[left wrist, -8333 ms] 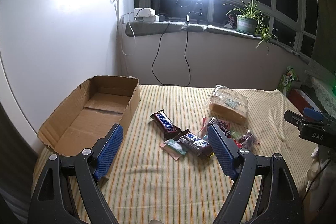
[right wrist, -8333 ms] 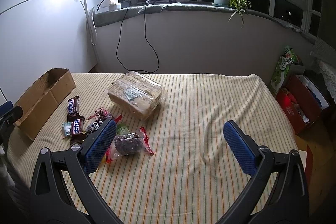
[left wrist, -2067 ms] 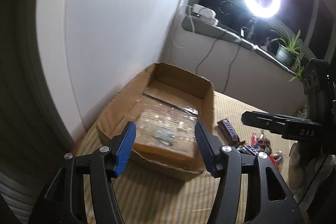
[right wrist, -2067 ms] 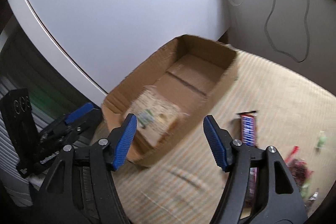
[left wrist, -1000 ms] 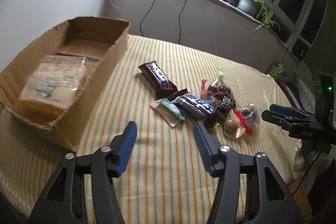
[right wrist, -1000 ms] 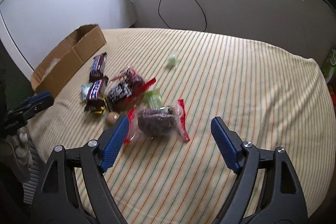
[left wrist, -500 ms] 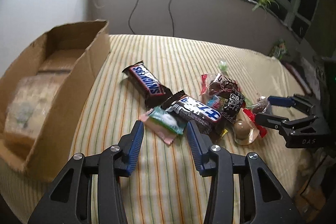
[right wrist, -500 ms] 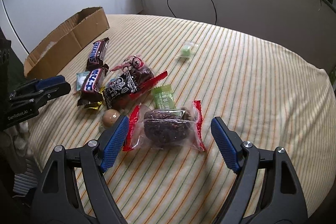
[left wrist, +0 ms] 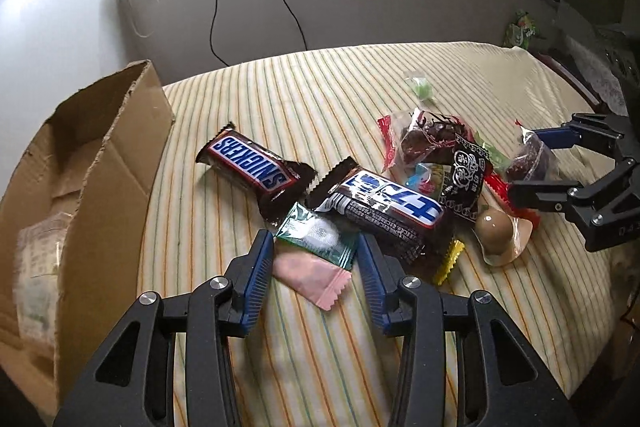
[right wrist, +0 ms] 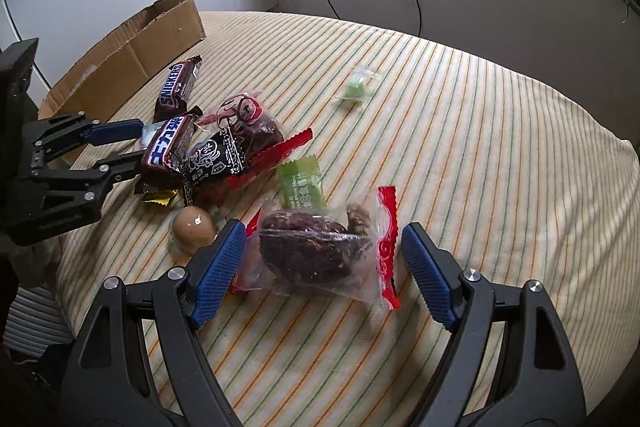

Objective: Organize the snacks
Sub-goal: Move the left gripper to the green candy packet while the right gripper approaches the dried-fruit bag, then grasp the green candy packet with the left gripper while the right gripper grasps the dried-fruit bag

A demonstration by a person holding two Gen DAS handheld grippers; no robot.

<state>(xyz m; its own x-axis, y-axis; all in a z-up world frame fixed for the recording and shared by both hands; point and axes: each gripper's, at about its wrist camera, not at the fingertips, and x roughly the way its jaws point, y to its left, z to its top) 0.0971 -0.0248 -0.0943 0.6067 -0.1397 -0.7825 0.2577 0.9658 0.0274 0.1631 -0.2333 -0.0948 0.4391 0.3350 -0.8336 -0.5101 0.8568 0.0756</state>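
A striped cloth (left wrist: 248, 99) covers the counter, with a pile of snacks in the middle and a cardboard box (left wrist: 100, 163) at the left holding a wrapped loaf (left wrist: 36, 259). The left gripper (left wrist: 316, 267) has just been closing; its jaws stand partly open around a green packet (left wrist: 316, 237) and a pink packet (left wrist: 312, 277), whether the pads touch them cannot be told. Beyond lie two Snickers bars (left wrist: 252, 161), one overlapping the other. The right gripper (right wrist: 320, 267) hangs with jaws wide open on either side of a clear red-edged bag (right wrist: 320, 251) of dark snacks, not pressing it. A brown egg (right wrist: 194, 221) lies just beside its left pad.
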